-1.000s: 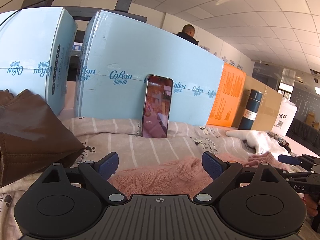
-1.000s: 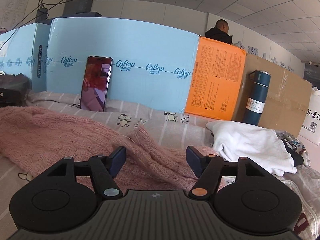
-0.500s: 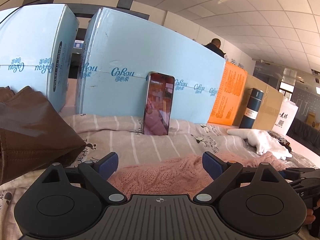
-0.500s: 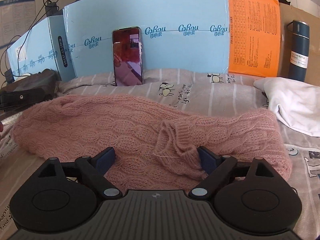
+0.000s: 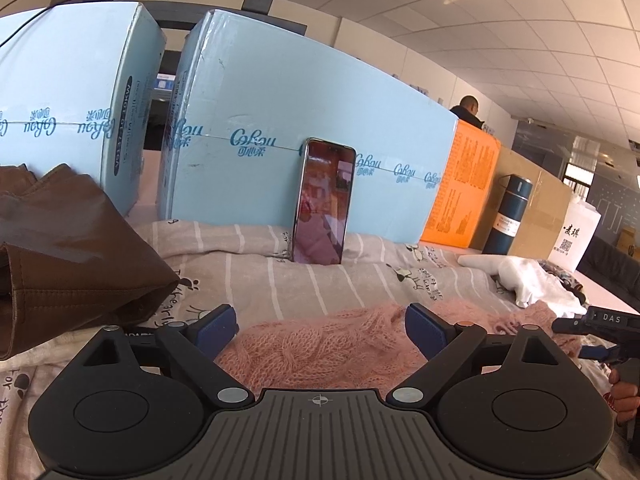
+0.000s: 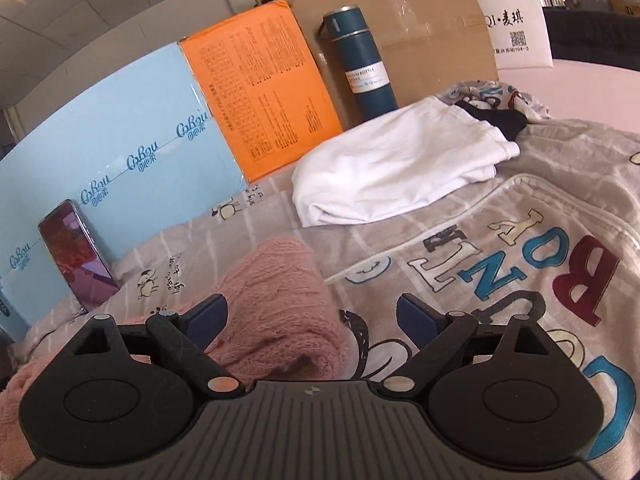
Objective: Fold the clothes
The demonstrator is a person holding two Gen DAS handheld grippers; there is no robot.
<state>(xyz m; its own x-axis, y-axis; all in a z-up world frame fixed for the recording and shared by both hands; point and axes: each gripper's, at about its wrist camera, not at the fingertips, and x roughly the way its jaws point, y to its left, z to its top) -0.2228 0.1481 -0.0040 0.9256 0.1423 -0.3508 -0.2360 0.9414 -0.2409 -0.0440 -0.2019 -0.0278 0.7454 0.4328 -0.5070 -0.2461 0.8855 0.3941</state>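
Observation:
A pink knit sweater (image 5: pixel 320 344) lies across the striped grey sheet (image 5: pixel 280 280). My left gripper (image 5: pixel 320 326) hovers open over its left part, pads clear of the wool. In the right wrist view the sweater's bunched right end (image 6: pixel 280 292) sits between the jaws of my right gripper (image 6: pixel 312 318), close to the left finger (image 6: pixel 208 316). These jaws are opening and do not press on the wool. The right gripper (image 5: pixel 592 332) also shows at the right edge of the left wrist view, with a hand below it.
A white garment (image 6: pixel 400 168) and a grey lettered garment (image 6: pixel 520 264) lie to the right. A brown leather item (image 5: pixel 60 248) lies at the left. A phone (image 5: pixel 324 204), light blue boxes (image 5: pixel 300 120), an orange box (image 6: pixel 260 92) and a dark blue bottle (image 6: pixel 366 68) line the back.
The right gripper has swung right and rolled, from over the sweater's middle to its right end, and its jaws have widened. The left gripper has stayed put and open.

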